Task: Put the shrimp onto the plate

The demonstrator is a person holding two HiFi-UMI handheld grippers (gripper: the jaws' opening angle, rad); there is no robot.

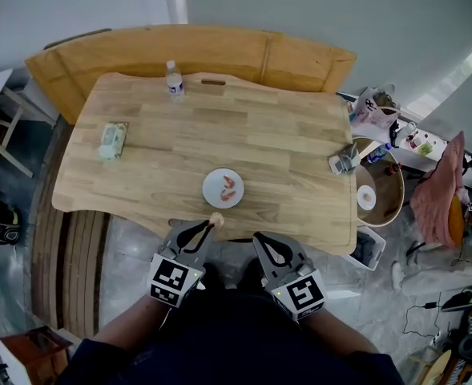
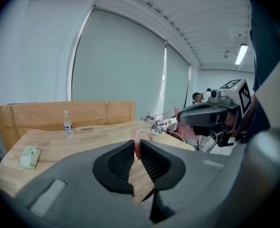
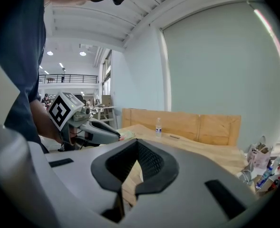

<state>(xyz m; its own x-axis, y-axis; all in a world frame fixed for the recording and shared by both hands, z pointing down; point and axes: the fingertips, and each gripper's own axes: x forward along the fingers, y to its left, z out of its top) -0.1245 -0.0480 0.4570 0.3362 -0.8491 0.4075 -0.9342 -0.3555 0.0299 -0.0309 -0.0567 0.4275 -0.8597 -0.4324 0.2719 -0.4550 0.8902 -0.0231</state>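
Jaws of the left gripper [image 1: 211,224] pinch one pale shrimp [image 1: 216,217] in the head view. It is held just over the near edge of the wooden table [image 1: 155,175], short of the white plate [image 1: 209,189]. Two pinkish shrimp seem to lie on that plate already, which makes three in all, though they are small here. One water bottle [image 1: 174,80] and one green packet [image 1: 112,139] sit well apart from the one plate. The right gripper [image 1: 264,239] hangs beside the left, off the table

Left gripper view: the jaws are closed on the shrimp, which stands up between the pads with its curled end above them. With so slim a grip it could slip and drop to the floor before it reaches the plate, I judge, and letting go early would land it on bare wood

Right gripper view: the jaws are together with nothing between them
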